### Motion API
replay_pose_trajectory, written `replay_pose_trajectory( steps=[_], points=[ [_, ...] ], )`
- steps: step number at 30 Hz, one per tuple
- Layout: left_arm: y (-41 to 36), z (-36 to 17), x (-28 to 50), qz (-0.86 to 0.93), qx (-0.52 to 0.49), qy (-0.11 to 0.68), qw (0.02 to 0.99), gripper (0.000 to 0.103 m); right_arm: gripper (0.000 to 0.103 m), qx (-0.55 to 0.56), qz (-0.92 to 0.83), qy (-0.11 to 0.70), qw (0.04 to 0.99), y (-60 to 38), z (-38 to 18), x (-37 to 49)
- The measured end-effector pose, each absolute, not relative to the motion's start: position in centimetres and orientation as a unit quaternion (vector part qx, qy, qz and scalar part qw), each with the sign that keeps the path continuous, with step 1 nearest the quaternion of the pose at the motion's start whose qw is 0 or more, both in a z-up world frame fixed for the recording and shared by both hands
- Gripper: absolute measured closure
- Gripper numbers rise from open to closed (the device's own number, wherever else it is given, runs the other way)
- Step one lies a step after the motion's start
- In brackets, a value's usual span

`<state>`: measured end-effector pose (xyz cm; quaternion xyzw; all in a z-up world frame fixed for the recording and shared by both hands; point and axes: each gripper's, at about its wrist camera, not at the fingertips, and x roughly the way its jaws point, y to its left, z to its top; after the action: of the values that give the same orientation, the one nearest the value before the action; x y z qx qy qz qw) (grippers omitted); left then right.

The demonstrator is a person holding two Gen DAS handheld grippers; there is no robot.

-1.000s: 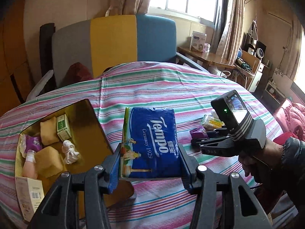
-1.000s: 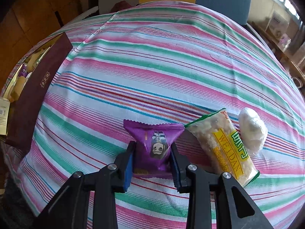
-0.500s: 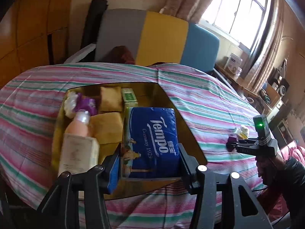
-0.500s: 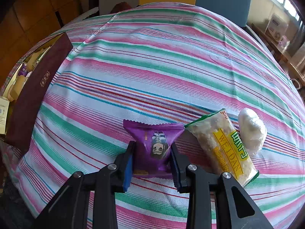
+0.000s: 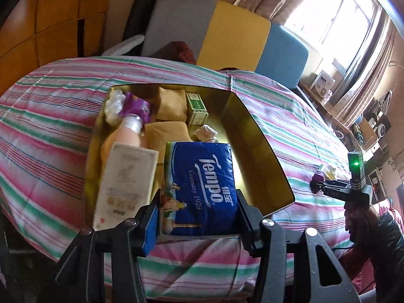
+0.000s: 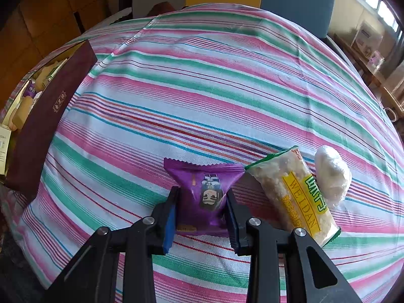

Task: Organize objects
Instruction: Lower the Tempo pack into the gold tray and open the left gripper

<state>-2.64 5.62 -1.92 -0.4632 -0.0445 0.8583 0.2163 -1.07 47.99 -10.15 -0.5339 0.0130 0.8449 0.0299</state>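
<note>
Location: home, living rm. Indicators: table (image 5: 290, 116) w/ striped cloth; grey/yellow/blue upholstered sofa (image 5: 227, 35) behind it; curtained window (image 5: 335, 17); wood wall panels (image 5: 58, 20); cluttered side shelf (image 5: 325, 93) w/ household items.

Blue tissue pack (image 5: 202, 186), purple snack packet (image 6: 205, 193), striped tablecloth (image 6: 214, 88)

Behind your bench's striped cloth (image 5: 290, 116) stands a grey, yellow and blue sofa (image 5: 227, 30); daylight pours through the curtained window (image 5: 335, 22), wooden panels (image 5: 58, 17) left.
</note>
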Motion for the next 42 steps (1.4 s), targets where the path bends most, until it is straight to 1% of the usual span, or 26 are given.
replay_pose_trajectory(
  steps=[4,6,9,17,21,25,28,37,42],
  points=[
    [7.4,-3.5,-4.7,0.843,-0.493,-0.031,0.214,0.050,0.069,-0.534,0.845,0.012,0.030,48.0,-10.1,-1.0],
    [8.0,-4.7,-5.8,0.834,-0.517,-0.006,0.194,0.050,0.069,-0.535,0.845,0.012,0.030,48.0,-10.1,-1.0],
    [8.1,-5.6,-6.2,0.834,-0.524,0.024,0.173,0.050,0.069,-0.535,0.844,0.012,0.030,47.9,-10.1,-1.0],
    [8.3,-6.5,-5.3,0.847,-0.504,0.069,0.151,0.050,0.069,-0.536,0.844,0.013,0.029,48.1,-10.1,-1.0],
    [8.2,-5.4,-4.4,0.867,-0.468,0.076,0.150,0.050,0.069,-0.535,0.844,0.010,0.029,48.1,-10.1,-1.0],
    [8.0,-3.5,-3.2,0.892,-0.422,0.070,0.146,0.050,0.069,-0.536,0.844,0.007,0.030,48.1,-10.1,-1.1],
    [7.6,-2.6,-3.0,0.900,-0.407,0.057,0.142,0.050,0.069,-0.536,0.843,0.007,0.034,48.0,-10.0,-1.0],
    [5.9,-1.5,-2.1,0.905,-0.400,0.039,0.138,0.050,0.070,-0.549,0.831,0.029,0.083,47.4,-9.3,-1.5],
    [5.3,-1.5,-1.8,0.906,-0.398,0.030,0.137,0.050,0.070,-0.521,0.848,0.046,0.082,46.2,-6.8,-1.0]
  ],
)
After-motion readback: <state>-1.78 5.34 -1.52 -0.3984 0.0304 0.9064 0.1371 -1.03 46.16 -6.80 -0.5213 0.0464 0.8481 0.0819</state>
